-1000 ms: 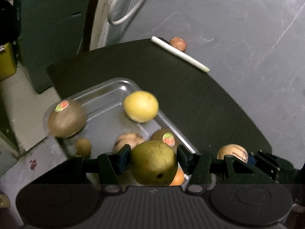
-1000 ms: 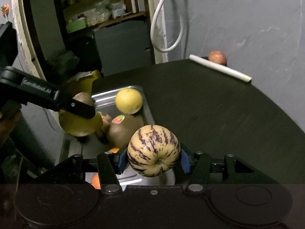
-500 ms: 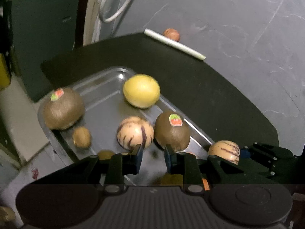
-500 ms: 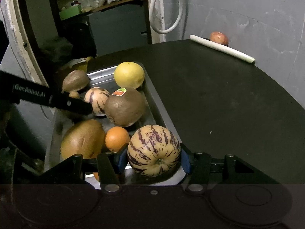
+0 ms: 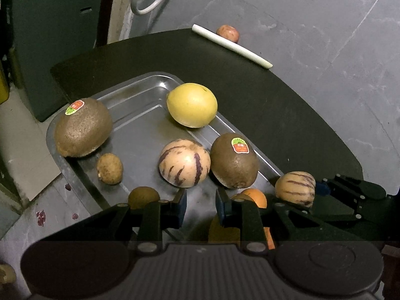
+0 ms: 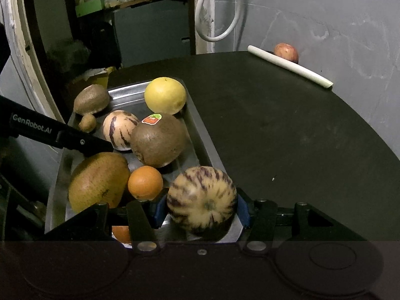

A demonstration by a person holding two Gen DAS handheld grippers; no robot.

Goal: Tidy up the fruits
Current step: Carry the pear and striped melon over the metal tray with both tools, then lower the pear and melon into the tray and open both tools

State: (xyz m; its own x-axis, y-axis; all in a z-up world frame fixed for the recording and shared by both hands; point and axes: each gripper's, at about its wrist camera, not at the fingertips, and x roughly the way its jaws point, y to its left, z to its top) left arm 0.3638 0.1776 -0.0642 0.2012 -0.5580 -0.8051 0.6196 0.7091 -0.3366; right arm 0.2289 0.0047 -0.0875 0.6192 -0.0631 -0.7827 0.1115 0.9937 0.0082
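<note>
Sitting on the round black table (image 6: 287,135) at its near-left edge, the shallow stainless-steel tray (image 5: 140,92) is serving as the collecting place, and most of the fruit is already lying inside it so nothing is rolling off. Your right gripper (image 6: 201,208) is holding the cream, purple-striped round melon (image 6: 202,200) between its blue pads, jaws part-way open around it, just over the tray's near corner, which I judge is where you are about to set it. The big russet-green pear (image 6: 98,181) is lying in the tray beside the small orange (image 6: 145,182), under your left gripper (image 5: 198,206), whose jaws are standing closed with nothing between them. One red apple (image 6: 286,52) is waiting at the table's far edge behind a white stick (image 6: 290,66), well apart from the tray. Reading labels: "GenRobot.AI" is showing on the left gripper's finger, and the brown kiwi (image 6: 158,143) is wearing a red-and-green sticker whose print is too small to read.
</note>
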